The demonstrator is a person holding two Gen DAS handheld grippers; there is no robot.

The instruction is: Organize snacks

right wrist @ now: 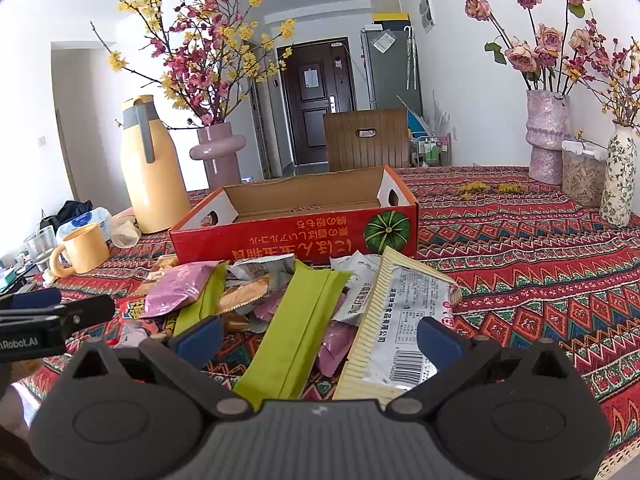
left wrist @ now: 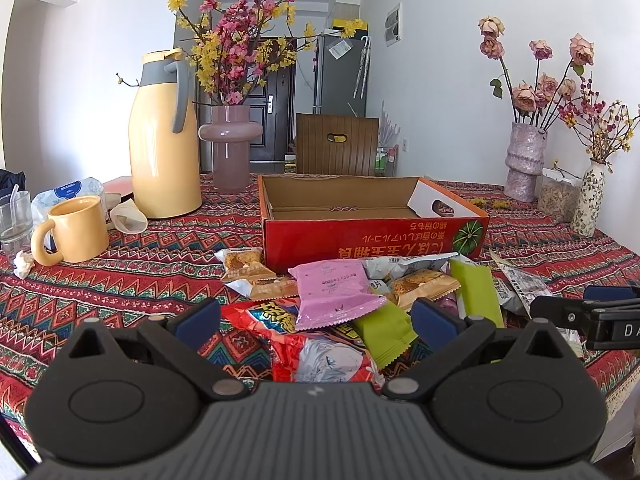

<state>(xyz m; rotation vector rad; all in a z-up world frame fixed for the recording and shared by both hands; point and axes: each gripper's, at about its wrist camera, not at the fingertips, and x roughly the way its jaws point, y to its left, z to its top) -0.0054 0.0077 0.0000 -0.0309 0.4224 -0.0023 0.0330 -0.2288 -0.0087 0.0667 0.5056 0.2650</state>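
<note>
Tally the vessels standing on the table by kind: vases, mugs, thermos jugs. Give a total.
Vases: 3 – mauve glass vase, textured lilac vase, floral white vase
Mugs: 1 – yellow mug
Thermos jugs: 1 – yellow thermos jug
Total: 5

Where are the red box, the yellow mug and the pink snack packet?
red box (left wrist: 360, 236), left wrist view, on its printed front wall.
yellow mug (left wrist: 80, 228), left wrist view, on its side.
pink snack packet (left wrist: 332, 292), left wrist view, on its flat face.
</note>
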